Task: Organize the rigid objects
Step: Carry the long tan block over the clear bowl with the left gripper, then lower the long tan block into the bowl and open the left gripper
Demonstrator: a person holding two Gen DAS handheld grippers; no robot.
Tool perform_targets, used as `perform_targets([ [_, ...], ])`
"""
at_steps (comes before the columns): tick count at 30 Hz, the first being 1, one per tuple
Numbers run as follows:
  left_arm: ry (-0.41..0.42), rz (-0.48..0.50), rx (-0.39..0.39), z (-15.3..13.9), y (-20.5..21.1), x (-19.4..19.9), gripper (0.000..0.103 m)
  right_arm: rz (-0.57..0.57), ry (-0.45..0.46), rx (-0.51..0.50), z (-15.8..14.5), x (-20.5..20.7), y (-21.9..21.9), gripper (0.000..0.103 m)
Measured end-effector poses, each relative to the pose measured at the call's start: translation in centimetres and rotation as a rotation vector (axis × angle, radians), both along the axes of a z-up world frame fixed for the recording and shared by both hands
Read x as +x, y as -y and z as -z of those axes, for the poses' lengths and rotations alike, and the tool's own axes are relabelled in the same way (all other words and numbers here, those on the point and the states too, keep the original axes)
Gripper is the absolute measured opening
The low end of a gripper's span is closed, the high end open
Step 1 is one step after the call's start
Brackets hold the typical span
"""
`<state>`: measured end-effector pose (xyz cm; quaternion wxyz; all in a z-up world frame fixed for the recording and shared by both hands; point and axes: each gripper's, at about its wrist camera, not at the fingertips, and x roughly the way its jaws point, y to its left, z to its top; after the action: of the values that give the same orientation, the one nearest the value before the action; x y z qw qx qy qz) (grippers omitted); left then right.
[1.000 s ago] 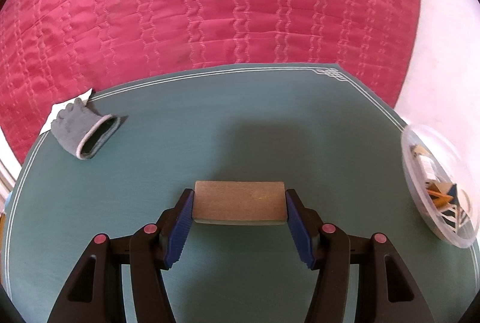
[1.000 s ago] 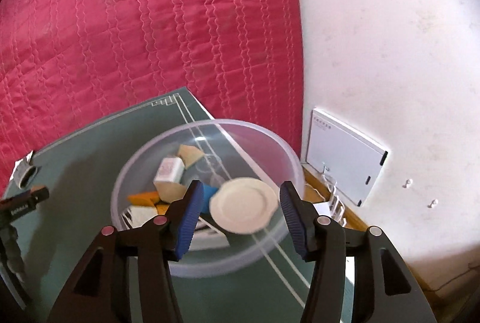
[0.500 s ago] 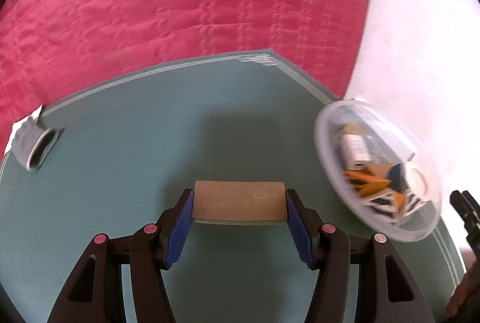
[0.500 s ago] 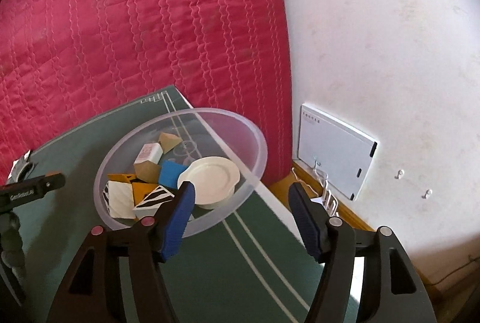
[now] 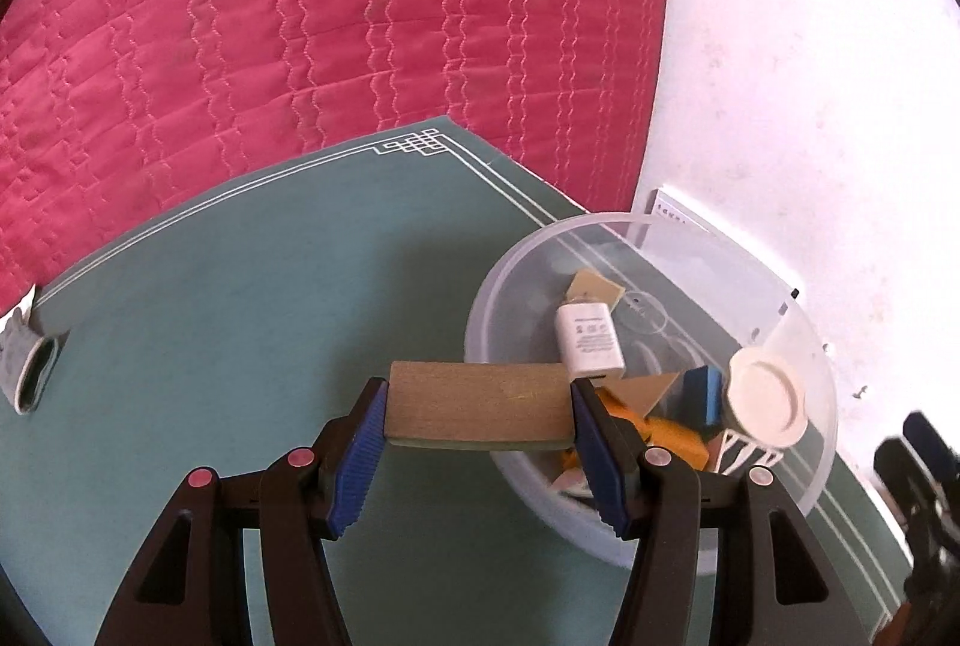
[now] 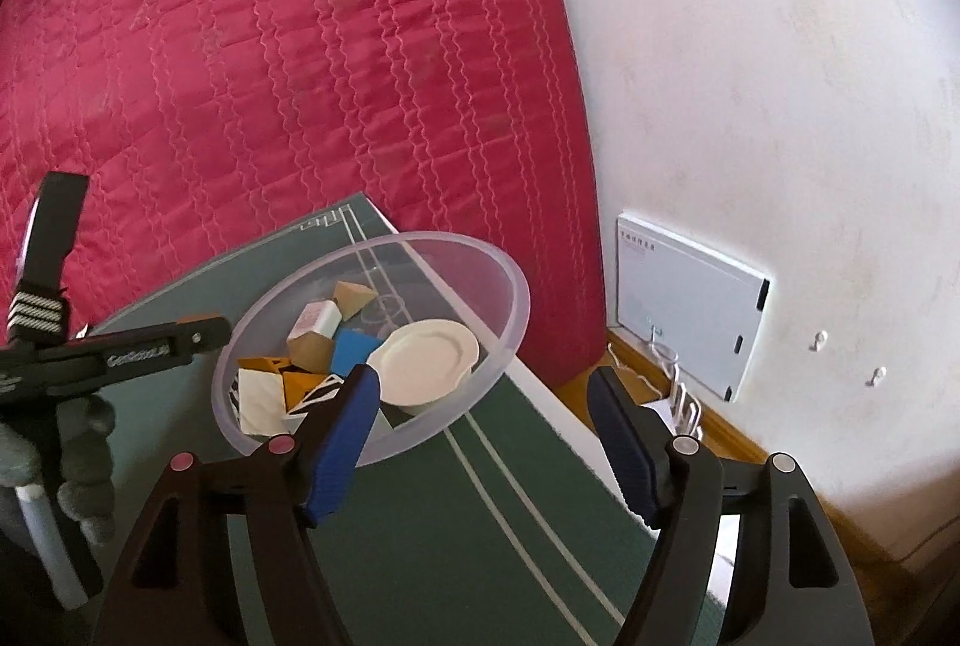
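left gripper [image 5: 478, 418]: pointing steeply down, blue pads clamped on both ends of a wooden block [image 5: 477, 402] | right gripper [image 6: 483, 421]: tilted gently down, jaws just been opening, wide apart, nothing between them | gloved hand [image 6: 72, 460]: grips the left gripper's handle

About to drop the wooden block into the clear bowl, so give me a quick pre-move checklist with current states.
1. Grip: left gripper is shut on the wooden block, a pad on each end. Ok.
2. Block over the clear bowl: it only overlaps the near rim. Not ok yet.
3. Right gripper out of the way: jaws have just been opening, nothing between them, and it sits back from the bowl. Ok.
4. Landing room: the white plate, white charger and coloured blocks crowd the bottom. Cannot tell.
5. Bowl stable on the green mat. Ok.
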<state>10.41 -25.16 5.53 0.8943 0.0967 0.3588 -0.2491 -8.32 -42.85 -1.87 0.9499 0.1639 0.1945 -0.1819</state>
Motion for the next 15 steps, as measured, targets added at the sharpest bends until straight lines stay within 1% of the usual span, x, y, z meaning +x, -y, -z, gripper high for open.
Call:
perform_targets([
  [5,-0.013,0.004,-0.008,0.1,1.2,0.9,0.063,-0.001,0.014,0.013,0.1,-0.3,0.1,0.073],
  [9,-0.012,0.009,-0.014,0.1,2.1,0.7,0.063,0.001,0.02,0.018,0.1,-0.4,0.2,0.073],
  [10,-0.013,0.011,-0.015,0.1,2.2,0.8,0.064,0.001,0.02,0.019,0.1,-0.4,0.2,0.073],
  [11,-0.014,0.011,-0.016,0.1,2.3,0.9,0.073,0.0,0.02,0.02,0.1,-0.4,0.2,0.073],
  [12,-0.016,0.01,-0.017,0.1,2.4,0.9,0.078,0.001,0.02,0.019,0.1,-0.5,0.2,0.073],
  [13,-0.014,0.006,-0.023,0.1,2.3,1.0,0.081,0.001,0.02,0.02,0.1,-0.5,0.2,0.073],
  [15,-0.016,0.002,-0.03,0.0,1.9,1.1,0.081,0.001,0.021,0.018,0.1,-0.5,0.2,0.074],
])
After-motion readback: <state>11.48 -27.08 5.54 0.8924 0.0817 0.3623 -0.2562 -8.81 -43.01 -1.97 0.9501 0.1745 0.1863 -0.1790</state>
